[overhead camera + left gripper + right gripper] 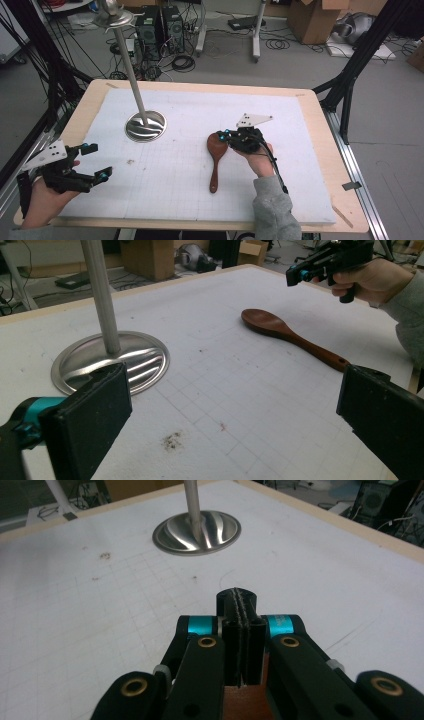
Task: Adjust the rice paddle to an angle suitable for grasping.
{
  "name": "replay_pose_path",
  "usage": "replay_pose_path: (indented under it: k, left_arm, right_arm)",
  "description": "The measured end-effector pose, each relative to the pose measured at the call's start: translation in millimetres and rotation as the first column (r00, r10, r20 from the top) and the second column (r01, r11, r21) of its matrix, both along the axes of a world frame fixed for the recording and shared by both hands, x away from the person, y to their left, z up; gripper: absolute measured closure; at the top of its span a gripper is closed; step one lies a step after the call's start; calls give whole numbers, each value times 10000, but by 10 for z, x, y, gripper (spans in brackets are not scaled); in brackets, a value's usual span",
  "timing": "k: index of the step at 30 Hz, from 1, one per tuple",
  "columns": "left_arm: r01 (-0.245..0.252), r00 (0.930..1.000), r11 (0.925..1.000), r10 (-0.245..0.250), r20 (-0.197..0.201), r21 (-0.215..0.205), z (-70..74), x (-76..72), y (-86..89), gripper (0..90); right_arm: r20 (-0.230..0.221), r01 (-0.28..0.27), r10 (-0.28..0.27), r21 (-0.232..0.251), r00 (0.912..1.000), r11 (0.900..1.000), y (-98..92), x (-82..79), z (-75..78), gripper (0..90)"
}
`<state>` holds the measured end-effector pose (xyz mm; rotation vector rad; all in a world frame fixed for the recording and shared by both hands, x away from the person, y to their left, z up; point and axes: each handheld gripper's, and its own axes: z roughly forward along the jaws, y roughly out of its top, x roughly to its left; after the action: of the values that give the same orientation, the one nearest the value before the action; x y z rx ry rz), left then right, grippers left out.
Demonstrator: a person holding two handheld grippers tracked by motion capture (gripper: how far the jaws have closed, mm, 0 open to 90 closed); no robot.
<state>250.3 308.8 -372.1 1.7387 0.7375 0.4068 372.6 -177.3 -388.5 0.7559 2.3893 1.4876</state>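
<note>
Near the surface's (310, 150) middle, you are hovering the right hand-held gripper (223, 135), jaws pressed together, empty, over the spoon's (216, 156) bowl, probably lining up. You are keeping the left hand-held gripper (97, 161) wide open, waiting.

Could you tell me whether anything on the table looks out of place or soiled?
Only a small brownish smudge on the white mat, between the metal stand's base and the left tongs. The wooden spoon lies flat and looks undamaged.
</note>
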Motion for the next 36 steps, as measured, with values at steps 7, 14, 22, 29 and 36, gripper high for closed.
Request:
replay_pose_path:
  k: [7,14,22,29,36]
  left_arm:
    - [66,9999,9999,-65,-83,115,-24,14,-28,17]
    - [121,9998,9998,-118,-166,179,-48,29,-53,17]
    - [300,9990,9992,-291,-331,258,-94,60,-104,17]
    - [504,9982,9983,-494,-349,300,-110,50,-139,17]
    - [671,9973,9972,-660,-318,337,-116,41,-147,17]
  right_arm:
    - [-555,-288,298,187,9980,9994,66,125,-88,899]
    - [-627,-491,479,-171,9969,9986,188,193,-113,899]
    - [-915,-568,513,-589,9945,9966,253,317,-224,900]
    - [-758,-807,751,-736,9943,9940,376,387,-265,900]
    - [-655,-854,769,-1387,9949,9866,534,467,-255,900]
